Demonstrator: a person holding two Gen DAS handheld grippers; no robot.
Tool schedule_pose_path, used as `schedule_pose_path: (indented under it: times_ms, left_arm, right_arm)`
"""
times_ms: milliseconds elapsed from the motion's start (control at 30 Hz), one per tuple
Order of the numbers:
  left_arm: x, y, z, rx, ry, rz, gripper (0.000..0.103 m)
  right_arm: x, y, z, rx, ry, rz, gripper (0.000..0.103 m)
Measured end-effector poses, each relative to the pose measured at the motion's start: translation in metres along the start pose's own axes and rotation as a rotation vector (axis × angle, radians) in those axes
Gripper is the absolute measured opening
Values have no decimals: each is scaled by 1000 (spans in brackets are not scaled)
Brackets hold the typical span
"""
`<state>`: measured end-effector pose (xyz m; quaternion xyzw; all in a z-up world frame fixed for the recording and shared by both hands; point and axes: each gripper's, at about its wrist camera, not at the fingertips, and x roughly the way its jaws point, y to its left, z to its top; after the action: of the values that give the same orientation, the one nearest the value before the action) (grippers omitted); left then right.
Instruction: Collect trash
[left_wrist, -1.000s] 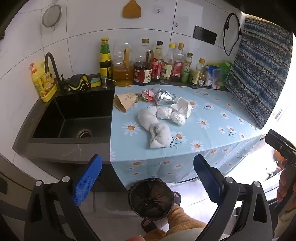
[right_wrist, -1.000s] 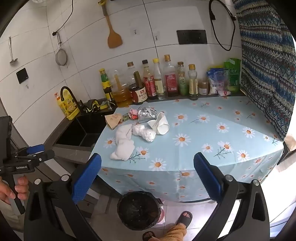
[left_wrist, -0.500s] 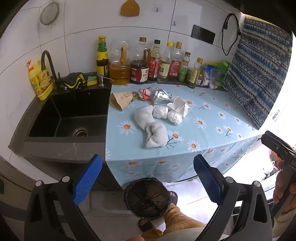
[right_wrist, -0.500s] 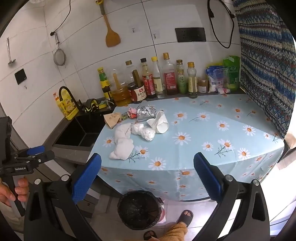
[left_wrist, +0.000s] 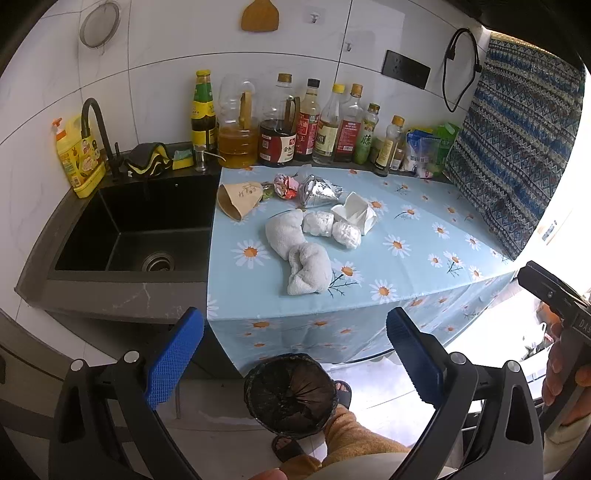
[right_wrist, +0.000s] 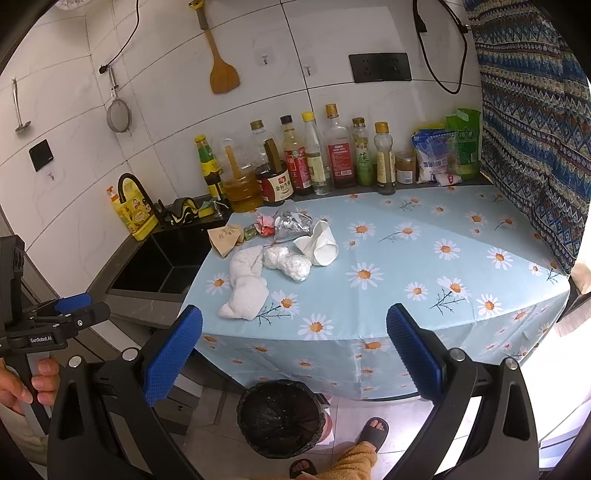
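Trash lies in a cluster on the daisy tablecloth (left_wrist: 424, 236): a white cloth wad (left_wrist: 299, 254), two crumpled white tissues (left_wrist: 332, 227), a crushed white paper cup (left_wrist: 356, 214), silver foil (left_wrist: 319, 192), red wrappers (left_wrist: 286, 184) and a brown paper cup (left_wrist: 240, 199). The cluster also shows in the right wrist view (right_wrist: 280, 251). A black-lined trash bin (left_wrist: 291, 393) stands on the floor below the counter edge. My left gripper (left_wrist: 295, 354) is open and empty, held off the counter above the bin. My right gripper (right_wrist: 295, 350) is open and empty, also short of the counter.
A black sink (left_wrist: 136, 225) with a faucet is left of the cloth. Bottles of oil and sauce (left_wrist: 288, 125) line the back wall, with bags (left_wrist: 428, 151) at the right. A patterned curtain (left_wrist: 517, 155) hangs on the right. My feet in sandals (right_wrist: 373, 432) stand by the bin.
Both grippers have drifted slightly closer to the counter and tilted; the counter appears a little lower in view. Both stay open and empty. Nothing on the table moved.
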<state>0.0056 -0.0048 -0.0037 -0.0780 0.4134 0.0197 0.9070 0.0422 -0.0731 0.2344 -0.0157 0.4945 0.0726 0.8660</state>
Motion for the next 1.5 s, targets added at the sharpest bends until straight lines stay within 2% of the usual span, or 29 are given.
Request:
schedule_pose_path:
  times_ms: [600,1500]
  left_arm:
    - [-1,5,-5,-8,0,-3,96]
    - [-5,10,-4,-22,-8,-51,96]
  right_arm:
    - [3,6,0,-3,5,7,98]
    - [2,15,-1,-3,2,13,98]
